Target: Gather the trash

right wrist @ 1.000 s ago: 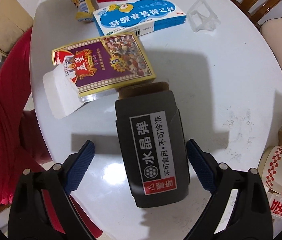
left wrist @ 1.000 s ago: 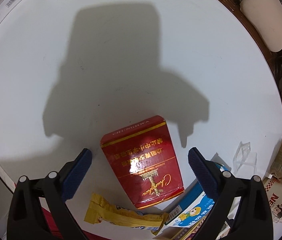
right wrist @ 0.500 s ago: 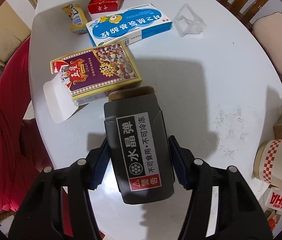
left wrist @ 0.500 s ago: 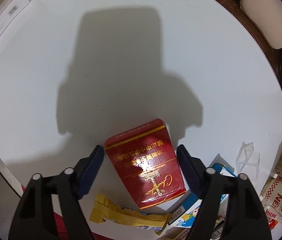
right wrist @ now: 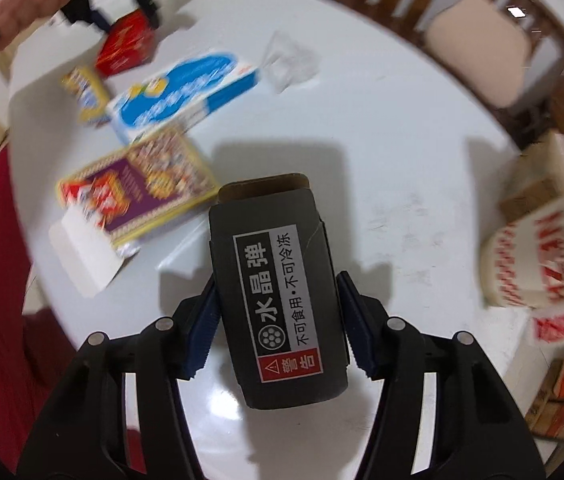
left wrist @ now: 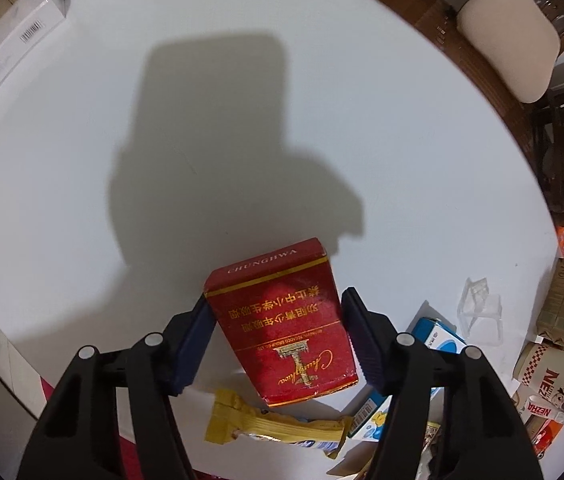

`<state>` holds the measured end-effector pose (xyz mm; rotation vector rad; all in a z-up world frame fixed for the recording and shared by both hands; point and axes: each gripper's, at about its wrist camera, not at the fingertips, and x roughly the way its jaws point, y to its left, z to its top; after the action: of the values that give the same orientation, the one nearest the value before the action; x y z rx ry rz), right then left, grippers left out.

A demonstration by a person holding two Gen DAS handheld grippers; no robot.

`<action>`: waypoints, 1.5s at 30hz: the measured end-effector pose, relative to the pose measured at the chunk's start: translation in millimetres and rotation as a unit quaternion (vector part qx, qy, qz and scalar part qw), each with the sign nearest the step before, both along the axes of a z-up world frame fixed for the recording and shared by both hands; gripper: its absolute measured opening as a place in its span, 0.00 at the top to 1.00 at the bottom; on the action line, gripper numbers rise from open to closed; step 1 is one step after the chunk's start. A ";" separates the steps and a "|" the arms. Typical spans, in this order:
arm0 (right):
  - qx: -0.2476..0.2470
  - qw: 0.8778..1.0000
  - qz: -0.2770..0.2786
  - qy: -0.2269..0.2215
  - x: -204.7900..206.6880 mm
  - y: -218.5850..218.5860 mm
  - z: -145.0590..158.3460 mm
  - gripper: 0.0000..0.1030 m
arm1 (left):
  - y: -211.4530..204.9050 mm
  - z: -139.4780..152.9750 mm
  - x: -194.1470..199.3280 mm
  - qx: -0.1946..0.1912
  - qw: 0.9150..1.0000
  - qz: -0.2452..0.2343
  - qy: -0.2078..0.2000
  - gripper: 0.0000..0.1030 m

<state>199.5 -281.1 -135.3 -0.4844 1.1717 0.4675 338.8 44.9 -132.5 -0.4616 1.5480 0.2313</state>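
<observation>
Left gripper (left wrist: 277, 320): blue pads pinching the red cigarette pack (left wrist: 282, 320) on its two long sides; pads touch the cardboard on both sides.
Cigarette pack, axis: long axis runs away from the camera along the fingers; the end printed CHUNGHWA points toward the table's far edge, the gold-edged end toward the near edge.
Cigarette pack, look: red card, gold band and gold lettering, gold column emblem, script reading upside down; face slightly scuffed.
Cigarette pack, place: near edge of the white round table (left wrist: 241, 120); whether it is clear of the surface I cannot tell.
Right gripper (right wrist: 275, 312): blue pads pressed onto both long sides of the black carton (right wrist: 277, 300).
Black carton, axis: lengthwise along the fingers; open brown-lined flap end points toward the table's middle, red warning patch end toward the camera.
Black carton, look: matte black, white label with Chinese characters, a circle mark.
Black carton, place: near edge of the table; lifted or resting, cannot tell.
Beside the red pack: yellow wrapper (left wrist: 273, 426) at the near edge; blue-and-white box (left wrist: 438, 336) toward the right.
Right view, blurred: purple-and-gold box (right wrist: 141, 192) just left of the carton, blue-and-white box beyond it.
Right edge: red-checked paper cup (left wrist: 554, 376).
</observation>
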 end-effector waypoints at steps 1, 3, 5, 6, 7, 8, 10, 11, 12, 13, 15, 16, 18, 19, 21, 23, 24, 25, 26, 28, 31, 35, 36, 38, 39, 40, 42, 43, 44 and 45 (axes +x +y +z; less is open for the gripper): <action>0.002 1.000 -0.009 -0.003 -0.1 -0.7 3.2 0.46 | 0.9 4.5 -1.8 -0.001 1.000 -0.001 -0.007 0.40; 0.001 0.999 -0.028 -0.025 -2.4 0.8 13.6 0.46 | 6.1 17.5 -3.3 -0.003 1.000 -0.004 -0.026 0.40; -0.015 0.997 -0.045 -0.056 -5.0 4.7 25.2 0.46 | 6.6 32.4 -8.0 0.004 0.999 -0.016 -0.048 0.40; -0.008 0.996 -0.062 -0.064 -5.2 5.9 35.6 0.46 | 6.7 37.6 -9.4 0.007 0.998 -0.022 -0.055 0.40; 0.001 0.995 -0.072 -0.065 -5.6 7.1 42.2 0.46 | 6.8 45.5 -12.1 0.010 0.997 -0.030 -0.065 0.40; 0.010 0.994 -0.081 -0.071 -3.4 7.8 51.6 0.46 | 6.9 51.6 -16.5 0.011 0.997 -0.037 -0.073 0.40; 0.028 0.992 -0.089 -0.088 -7.1 14.2 75.0 0.46 | 3.1 68.4 -30.8 0.012 0.994 -0.059 -0.093 0.40; 0.034 0.991 -0.094 -0.094 -8.6 17.2 83.2 0.46 | 2.8 79.2 -39.7 0.013 0.992 -0.073 -0.104 0.40; 0.040 0.989 -0.101 -0.101 -11.5 20.6 96.2 0.46 | -0.2 84.9 -36.6 0.014 0.990 -0.082 -0.111 0.40; 0.047 0.987 -0.105 -0.109 -14.6 23.5 108.0 0.46 | -0.5 92.1 -43.7 0.015 0.988 -0.092 -0.119 0.40; 0.055 0.984 -0.109 -0.130 -23.8 32.1 129.3 0.46 | -2.8 106.5 -61.2 0.019 0.983 -0.119 -0.140 0.40; 0.058 0.982 -0.109 -0.141 -30.1 36.8 139.9 0.46 | -3.8 116.1 -71.9 0.021 0.979 -0.133 -0.151 0.40; 0.070 0.979 -0.110 -0.154 -40.4 45.7 157.3 0.46 | -10.2 133.5 -94.2 0.026 0.972 -0.160 -0.171 0.40; 0.076 0.978 -0.109 -0.159 -45.4 49.1 165.2 0.46 | -9.1 141.0 -91.6 0.028 0.969 -0.170 -0.177 0.40; 0.083 0.976 -0.110 -0.169 -54.0 54.6 176.7 0.46 | -12.1 157.5 -113.7 0.037 0.959 -0.201 -0.196 0.40; 0.087 0.975 -0.107 -0.173 -64.8 61.4 186.5 0.46 | -13.7 164.4 -123.6 0.040 0.953 -0.217 -0.208 0.40; 0.087 0.975 -0.105 -0.178 -72.3 66.0 190.9 0.46 | -13.6 172.1 -134.2 0.041 0.948 -0.229 -0.216 0.40; 0.085 0.974 -0.103 -0.181 -78.0 69.9 193.2 0.46 | -16.8 175.8 -139.2 0.040 0.946 -0.236 -0.221 0.40; 0.086 0.974 -0.098 -0.185 -87.2 75.0 197.3 0.46 | -16.6 178.5 -144.9 0.040 0.943 -0.242 -0.225 0.40; 0.087 0.973 -0.096 -0.189 -99.0 80.7 200.5 0.46 | -14.9 185.9 -165.2 0.042 0.937 -0.254 -0.237 0.40; 0.090 0.973 -0.089 -0.194 -117.8 89.5 205.0 0.46 | -13.8 188.3 -187.5 0.039 0.932 -0.265 -0.243 0.40; 0.084 0.974 -0.080 -0.194 -141.7 101.9 204.0 0.46 | -10.6 179.7 -214.0 0.036 0.928 -0.279 -0.246 0.40; 0.082 0.975 -0.076 -0.192 -148.6 106.2 202.3 0.46 | -9.8 177.1 -218.1 0.037 0.928 -0.279 -0.246 0.40; 0.079 0.976 -0.070 -0.191 -160.7 114.8 198.0 0.46 | -9.9 170.8 -228.0 0.039 0.926 -0.285 -0.244 0.40; 0.077 0.976 -0.068 -0.190 -164.8 117.8 195.7 0.46 | -9.8 165.5 -233.5 0.038 0.926 -0.288 -0.242 0.40; 0.077 0.977 -0.065 -0.188 -169.7 121.4 192.3 0.46 | -9.5 159.7 -239.7 0.037 0.926 -0.291 -0.239 0.40; 0.079 0.978 -0.060 -0.181 -176.9 127.7 184.2 0.46 | -10.1 152.8 -246.6 0.035 0.925 -0.296 -0.235 0.40; 0.079 0.979 -0.059 -0.180 -179.6 130.1 181.4 0.46 | -10.7 149.4 -250.7 0.034 0.924 -0.298 -0.235 0.40; 0.079 0.979 -0.056 -0.180 -184.3 134.1 176.7 0.46 | -11.0 146.4 -254.8 0.035 0.924 -0.299 -0.237 0.40; 0.079 0.979 -0.054 -0.180 -187.2 136.3 173.4 0.46 | -11.8 142.5 -260.3 0.036 0.922 -0.302 -0.240 0.40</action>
<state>12.2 -144.7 38.1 -0.3472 0.7997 0.3564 78.4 33.1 10.1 0.0401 1.1240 -0.2891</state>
